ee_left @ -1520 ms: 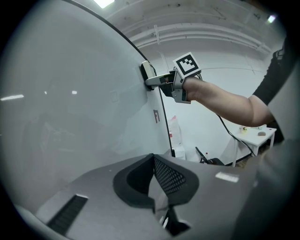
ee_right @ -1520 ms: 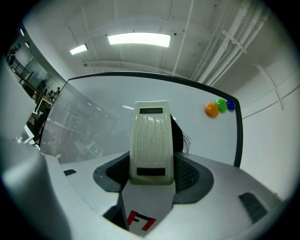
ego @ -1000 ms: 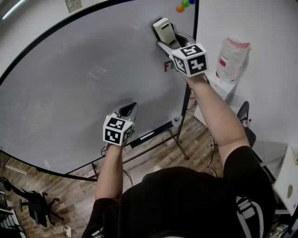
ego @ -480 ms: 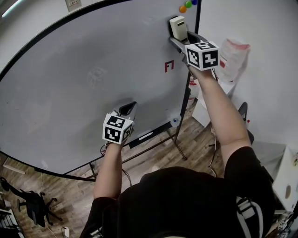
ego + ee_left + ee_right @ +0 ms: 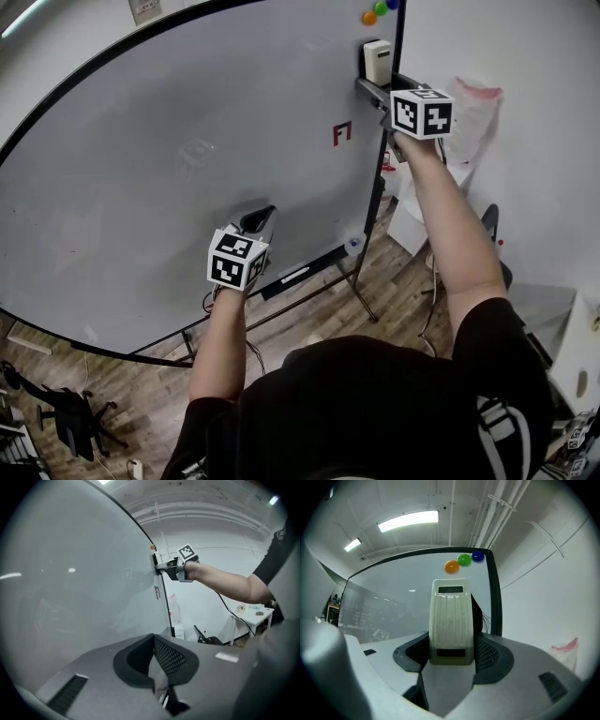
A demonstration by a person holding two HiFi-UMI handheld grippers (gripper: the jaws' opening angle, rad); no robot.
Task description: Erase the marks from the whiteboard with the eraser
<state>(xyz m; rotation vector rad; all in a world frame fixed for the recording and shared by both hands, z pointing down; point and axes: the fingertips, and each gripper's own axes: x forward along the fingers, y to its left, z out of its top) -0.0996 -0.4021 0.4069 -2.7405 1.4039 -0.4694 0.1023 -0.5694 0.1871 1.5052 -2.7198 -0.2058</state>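
Observation:
A big whiteboard (image 5: 187,122) on a stand fills the head view. A small red mark (image 5: 341,133) is drawn near its right edge. My right gripper (image 5: 377,82) is shut on a cream eraser (image 5: 377,61), pressed to the board at the upper right, above the mark. In the right gripper view the eraser (image 5: 450,620) stands between the jaws. My left gripper (image 5: 259,223) is shut on nothing, close to the board's lower middle. The left gripper view shows the red mark (image 5: 157,592) and the right gripper (image 5: 161,566) far off.
Three coloured magnets (image 5: 375,9) sit at the board's top right corner. A black frame edge (image 5: 392,56) runs beside the eraser. A white bag with red print (image 5: 473,108) hangs right of the board. The marker tray (image 5: 305,272) and stand legs are below.
My right gripper has slid the eraser up and to the right along the board, off the red mark, which now shows uncovered. The left gripper has stayed put.

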